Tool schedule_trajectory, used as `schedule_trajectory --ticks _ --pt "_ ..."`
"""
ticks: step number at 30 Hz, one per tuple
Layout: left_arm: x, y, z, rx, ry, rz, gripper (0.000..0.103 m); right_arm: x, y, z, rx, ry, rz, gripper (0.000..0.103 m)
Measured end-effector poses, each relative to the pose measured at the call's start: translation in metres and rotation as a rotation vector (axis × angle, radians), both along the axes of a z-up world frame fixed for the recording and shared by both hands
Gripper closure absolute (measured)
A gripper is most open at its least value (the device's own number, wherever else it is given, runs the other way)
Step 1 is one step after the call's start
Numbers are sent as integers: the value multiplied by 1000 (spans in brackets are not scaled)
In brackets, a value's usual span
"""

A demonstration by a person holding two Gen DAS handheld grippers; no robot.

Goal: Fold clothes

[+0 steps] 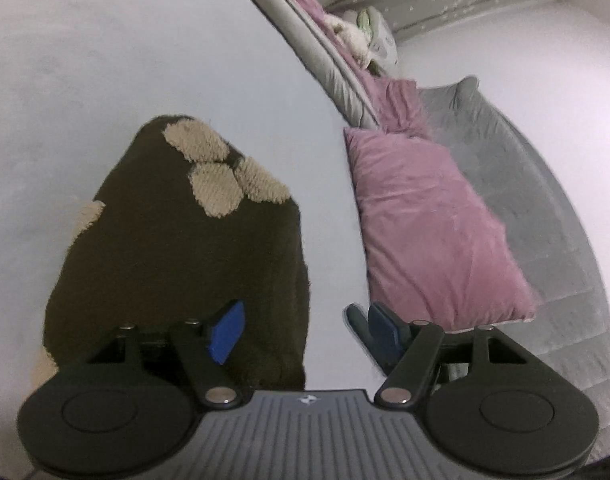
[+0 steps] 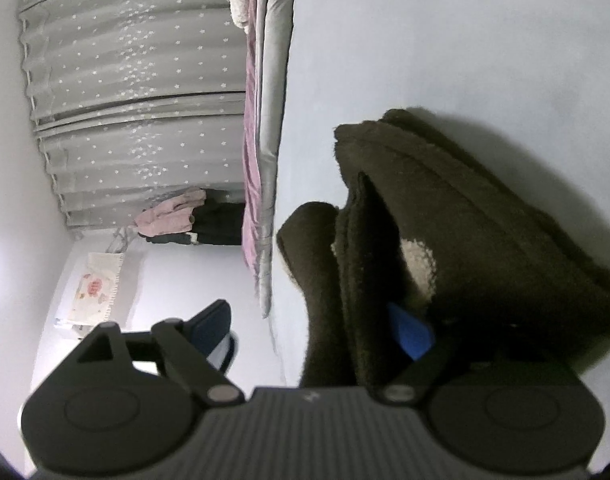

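Folded fuzzy brown garment (image 1: 177,248), beige patches

Dim, flat indoor light, soft focus, fisheye bending with dark corner vignettes, and faint shadows.

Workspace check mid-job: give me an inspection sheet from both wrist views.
Surface: pale sheet, smooth, no wrinkles seen.
Job's things: dark brown fleece garment with beige patches, lying bunched in thick folds.
Clutter: pink pillow beside the garment, apart from it; grey cushion behind it.
Grippers: left gripper jaws open, empty, at the garment's edge; right gripper jaws open, one finger tucked in the fleece folds.
Cables: nothing seen.
Surroundings: star-patterned curtain; clothes pile by the wall.
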State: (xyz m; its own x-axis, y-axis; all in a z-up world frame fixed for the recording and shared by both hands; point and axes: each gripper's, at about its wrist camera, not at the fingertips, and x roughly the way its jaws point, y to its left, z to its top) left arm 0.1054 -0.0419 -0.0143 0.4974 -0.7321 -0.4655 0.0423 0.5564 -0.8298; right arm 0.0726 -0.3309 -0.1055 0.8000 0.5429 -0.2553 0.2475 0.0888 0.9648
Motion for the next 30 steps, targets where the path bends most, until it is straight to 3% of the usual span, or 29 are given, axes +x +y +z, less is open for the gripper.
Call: schedule_trajectory --ticks 3,8,10,11,17,23,25,30 --pt "-7 7 6 28 -32 1 38 1 2 2 -38 14 8 16" --pt "-20 17 8 66 -69 -29 67 3 8 11 -103 6 35 16" --pt "-25 17 -1 55 -65 -74 88 2 8 11 -108 5 38 17" --pt "-27 15 -6 58 -65 -90 90 2 8 11 -109 5 39 17" --pt "-40 1 -34 69 -79 -174 93 -2 5 11 -112 8 36 18" --pt "-51 -20 -56 145 -79 -274 93 -2 8 14 -162 31 57 18" --pt "-52 -20 -57 150 -86 -274 93 -2 10 16 -208 45 73 19" --pt "-52 -6 -50 120 -104 -259 93 -3 30 32 -428 50 144 39"
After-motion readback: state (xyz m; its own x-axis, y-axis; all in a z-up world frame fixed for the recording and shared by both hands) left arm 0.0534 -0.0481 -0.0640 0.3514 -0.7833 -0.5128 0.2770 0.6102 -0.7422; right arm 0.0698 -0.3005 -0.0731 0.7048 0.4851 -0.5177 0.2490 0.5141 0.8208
